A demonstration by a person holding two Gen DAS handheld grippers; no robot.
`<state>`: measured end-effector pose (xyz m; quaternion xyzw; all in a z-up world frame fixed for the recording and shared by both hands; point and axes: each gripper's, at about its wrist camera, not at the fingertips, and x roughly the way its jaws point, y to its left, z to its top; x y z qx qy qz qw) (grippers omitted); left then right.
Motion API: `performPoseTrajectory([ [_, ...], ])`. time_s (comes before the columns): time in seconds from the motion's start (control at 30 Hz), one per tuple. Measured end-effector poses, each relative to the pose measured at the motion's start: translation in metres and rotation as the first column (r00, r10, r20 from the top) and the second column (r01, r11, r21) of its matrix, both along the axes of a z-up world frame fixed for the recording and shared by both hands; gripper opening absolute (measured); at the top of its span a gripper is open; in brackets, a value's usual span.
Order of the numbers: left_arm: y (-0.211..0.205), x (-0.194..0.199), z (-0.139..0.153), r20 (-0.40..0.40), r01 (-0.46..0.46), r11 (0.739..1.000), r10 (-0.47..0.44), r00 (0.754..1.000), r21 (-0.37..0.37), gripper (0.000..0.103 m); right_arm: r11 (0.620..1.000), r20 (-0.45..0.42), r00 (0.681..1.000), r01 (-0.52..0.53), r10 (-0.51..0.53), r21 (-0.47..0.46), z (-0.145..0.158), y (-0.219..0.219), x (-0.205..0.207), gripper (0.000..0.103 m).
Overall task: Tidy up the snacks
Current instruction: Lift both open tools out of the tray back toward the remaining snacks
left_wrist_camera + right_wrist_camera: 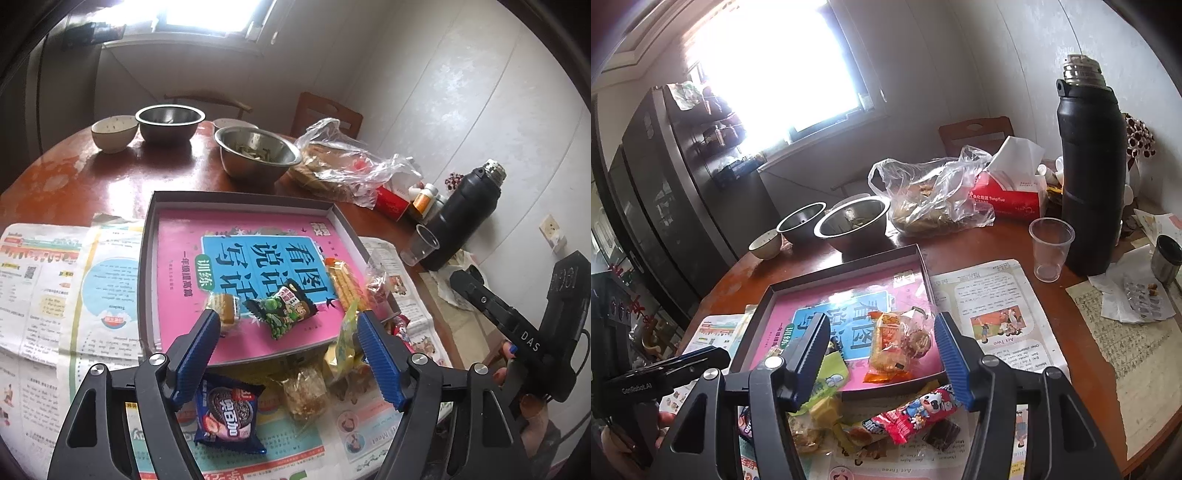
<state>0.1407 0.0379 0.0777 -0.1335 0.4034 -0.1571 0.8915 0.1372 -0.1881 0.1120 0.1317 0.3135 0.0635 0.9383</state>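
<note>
A shallow dark tray (148, 236) lined with a pink and blue book cover holds a green pea packet (282, 312), a brown cake (223, 308) and a yellow cracker pack (343, 282). My left gripper (288, 325) is open and empty above the tray's near edge. Loose snacks lie on newspaper in front of the tray: an Oreo packet (229, 413), a clear-wrapped cake (304, 393), a yellow packet (341, 347). My right gripper (882, 332) is open and empty over the tray (921, 266), above an orange cracker pack (888, 343). A red packet (912, 411) lies below it.
Two steel bowls (170, 122) (256, 149) and a ceramic bowl (114, 133) stand at the back of the round wooden table. A plastic bag of bread (931, 199), a red tissue box (1012, 192), a black thermos (1091, 173) and a plastic cup (1051, 247) stand at the right.
</note>
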Motion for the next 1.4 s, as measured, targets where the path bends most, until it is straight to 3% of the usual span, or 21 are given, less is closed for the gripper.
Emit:
performPoseTrajectory([
  [0.53, 0.012, -0.030, 0.005, 0.028, -0.029, 1.000, 0.029, 0.999, 0.001, 0.079, 1.000, 0.026, 1.000, 0.015, -0.015, 0.000, 0.006, 0.001, -0.028, 0.059],
  [1.4, 0.016, -0.049, -0.021, -0.017, -0.032, 0.999, 0.032, 0.999, 0.040, 0.079, 1.000, -0.028, 1.000, 0.009, -0.009, 0.001, -0.019, 0.005, -0.044, 0.060],
])
